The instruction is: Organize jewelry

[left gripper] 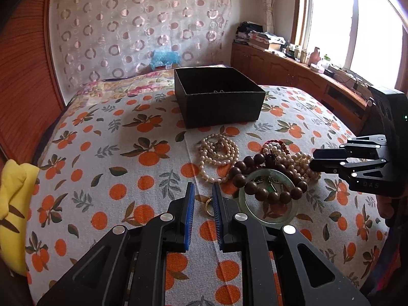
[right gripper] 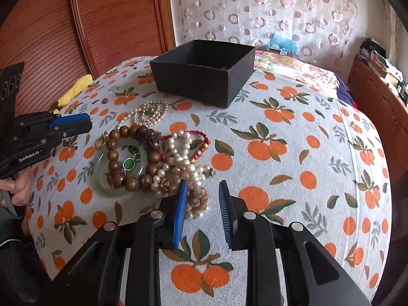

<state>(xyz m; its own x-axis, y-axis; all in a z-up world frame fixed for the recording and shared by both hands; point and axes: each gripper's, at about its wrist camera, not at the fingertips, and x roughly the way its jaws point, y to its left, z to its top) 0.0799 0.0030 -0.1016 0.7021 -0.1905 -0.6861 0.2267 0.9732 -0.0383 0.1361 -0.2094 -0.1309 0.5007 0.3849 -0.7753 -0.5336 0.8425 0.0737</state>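
Note:
A pile of jewelry lies on the orange-print cloth: a pearl necklace (left gripper: 219, 150), brown wooden beads (left gripper: 257, 178), a pale green jade bangle (left gripper: 267, 196), white pearl strands (right gripper: 188, 168) and a red cord bracelet (right gripper: 201, 140). A gold ring (left gripper: 209, 205) lies between my left gripper's (left gripper: 202, 191) open fingers. A black open box (left gripper: 216, 94) stands behind the pile; it also shows in the right wrist view (right gripper: 204, 71). My right gripper (right gripper: 202, 188) is open, its left finger at the pearl strands.
A yellow cloth (left gripper: 15, 204) lies at the bed's left edge. A wooden headboard (right gripper: 114, 17) is behind. A wooden cabinet (left gripper: 293, 68) with clutter runs under the window on the right.

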